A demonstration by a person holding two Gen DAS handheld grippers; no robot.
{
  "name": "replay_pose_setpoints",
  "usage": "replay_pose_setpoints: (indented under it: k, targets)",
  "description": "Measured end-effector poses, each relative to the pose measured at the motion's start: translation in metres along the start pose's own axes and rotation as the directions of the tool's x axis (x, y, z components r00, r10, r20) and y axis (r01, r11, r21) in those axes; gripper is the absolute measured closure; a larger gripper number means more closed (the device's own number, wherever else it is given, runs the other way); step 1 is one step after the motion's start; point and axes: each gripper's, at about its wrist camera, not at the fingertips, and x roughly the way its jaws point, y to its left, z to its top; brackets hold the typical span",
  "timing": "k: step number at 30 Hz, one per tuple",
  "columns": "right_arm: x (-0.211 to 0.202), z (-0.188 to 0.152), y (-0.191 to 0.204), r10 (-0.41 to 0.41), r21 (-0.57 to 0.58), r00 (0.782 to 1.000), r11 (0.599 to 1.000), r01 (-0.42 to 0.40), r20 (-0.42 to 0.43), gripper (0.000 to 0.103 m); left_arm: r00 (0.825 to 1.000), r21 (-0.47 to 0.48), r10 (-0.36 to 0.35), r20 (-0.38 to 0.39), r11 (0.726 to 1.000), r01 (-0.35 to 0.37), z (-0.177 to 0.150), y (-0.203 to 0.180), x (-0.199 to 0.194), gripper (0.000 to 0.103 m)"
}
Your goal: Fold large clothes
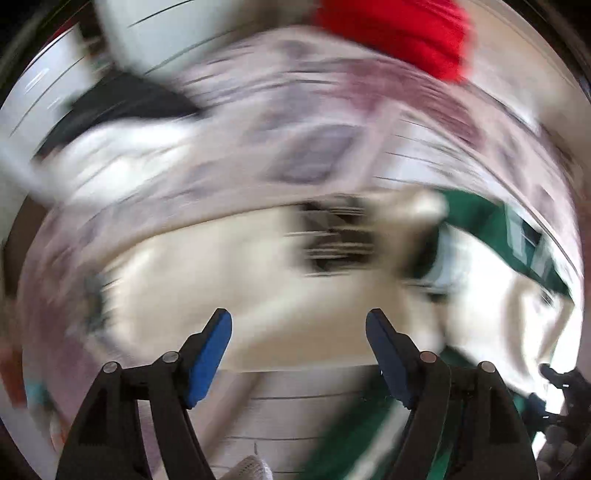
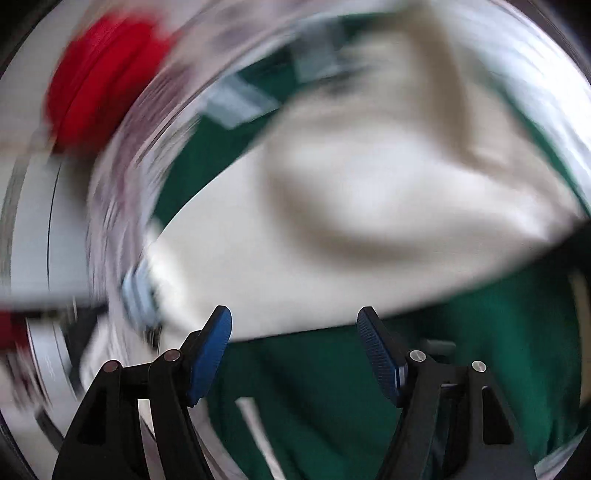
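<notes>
Both views are heavily blurred. A cream-white garment [image 1: 207,266] lies below my left gripper [image 1: 299,325], whose blue pads stand apart with nothing between them. The same cream garment [image 2: 369,192] fills the middle of the right wrist view, lying over a green cloth [image 2: 332,387]. My right gripper [image 2: 293,321] is open above the edge where cream meets green, and holds nothing. The green cloth [image 1: 491,229] also shows at the right of the left wrist view.
A pale patterned sheet [image 1: 295,122] spreads under the clothes. A red garment [image 1: 399,33] lies at the far edge, and the red garment [image 2: 99,81] shows at upper left in the right wrist view. A dark item [image 1: 122,99] sits at the far left.
</notes>
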Motion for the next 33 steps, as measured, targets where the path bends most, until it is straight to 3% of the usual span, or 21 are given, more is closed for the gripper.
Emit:
replay_pose_setpoints:
  k: [2, 5, 9, 13, 14, 15, 16, 19, 21, 25, 26, 27, 29, 31, 33]
  targets:
    - [-0.013, 0.012, -0.047, -0.008, 0.128, 1.000, 0.992, 0.004, 0.029, 0.030, 0.997, 0.111, -0.078, -0.017, 0.991, 0.079, 0.008, -0.073, 0.006, 0.029]
    - [-0.027, 0.022, -0.122, 0.020, 0.321, 0.997, 0.946, -0.042, 0.069, 0.030, 0.985, 0.287, -0.166, -0.046, 0.942, 0.172, 0.014, -0.183, 0.016, 0.029]
    - [-0.028, 0.036, -0.197, 0.156, 0.494, 0.975, 0.842, -0.214, 0.157, 0.030, 0.965, 0.509, -0.245, -0.098, 0.820, 0.260, 0.009, -0.328, 0.034, 0.029]
    - [-0.017, 0.051, -0.235, 0.277, 0.570, 0.928, 0.733, -0.372, 0.249, 0.032, 0.932, 0.622, -0.286, -0.223, 0.694, 0.362, 0.004, -0.427, 0.067, 0.029]
    - [-0.012, 0.053, -0.241, 0.302, 0.583, 0.915, 0.705, -0.404, 0.269, 0.034, 0.927, 0.636, -0.285, -0.243, 0.675, 0.374, 0.003, -0.441, 0.074, 0.029]
    - [-0.009, 0.055, -0.247, 0.319, 0.596, 0.903, 0.679, -0.430, 0.288, 0.043, 0.919, 0.653, -0.284, -0.272, 0.647, 0.393, 0.000, -0.458, 0.083, 0.029]
    - [-0.006, 0.056, -0.252, 0.330, 0.601, 0.896, 0.664, -0.444, 0.298, 0.059, 0.918, 0.667, -0.273, -0.289, 0.630, 0.397, -0.003, -0.472, 0.091, 0.029]
    - [-0.003, 0.056, -0.267, 0.326, 0.615, 0.885, 0.637, -0.465, 0.331, 0.079, 0.907, 0.693, -0.248, -0.340, 0.586, 0.420, -0.009, -0.499, 0.114, 0.030]
    - [0.002, 0.057, -0.264, 0.338, 0.609, 0.878, 0.632, -0.479, 0.339, 0.081, 0.896, 0.699, -0.235, -0.378, 0.562, 0.442, -0.012, -0.511, 0.126, 0.030]
    - [0.006, 0.064, -0.266, 0.371, 0.592, 0.874, 0.644, -0.485, 0.314, 0.079, 0.894, 0.720, -0.203, -0.400, 0.534, 0.443, -0.018, -0.520, 0.144, 0.031]
    - [0.007, 0.066, -0.267, 0.378, 0.592, 0.873, 0.642, -0.487, 0.309, 0.079, 0.891, 0.718, -0.211, -0.401, 0.532, 0.449, -0.017, -0.522, 0.147, 0.035]
    - [0.009, 0.068, -0.266, 0.388, 0.593, 0.871, 0.639, -0.490, 0.301, 0.078, 0.885, 0.712, -0.231, -0.403, 0.528, 0.462, -0.017, -0.520, 0.145, 0.056]
    - [0.008, 0.067, -0.271, 0.403, 0.589, 0.866, 0.636, -0.498, 0.297, 0.078, 0.881, 0.705, -0.253, -0.399, 0.530, 0.471, -0.015, -0.515, 0.141, 0.088]
    - [0.006, 0.066, -0.274, 0.411, 0.583, 0.865, 0.642, -0.499, 0.287, 0.078, 0.878, 0.699, -0.285, -0.384, 0.532, 0.478, -0.012, -0.507, 0.139, 0.099]
    - [0.008, 0.069, -0.273, 0.413, 0.580, 0.865, 0.644, -0.499, 0.285, 0.078, 0.871, 0.685, -0.306, -0.385, 0.537, 0.492, -0.007, -0.500, 0.139, 0.102]
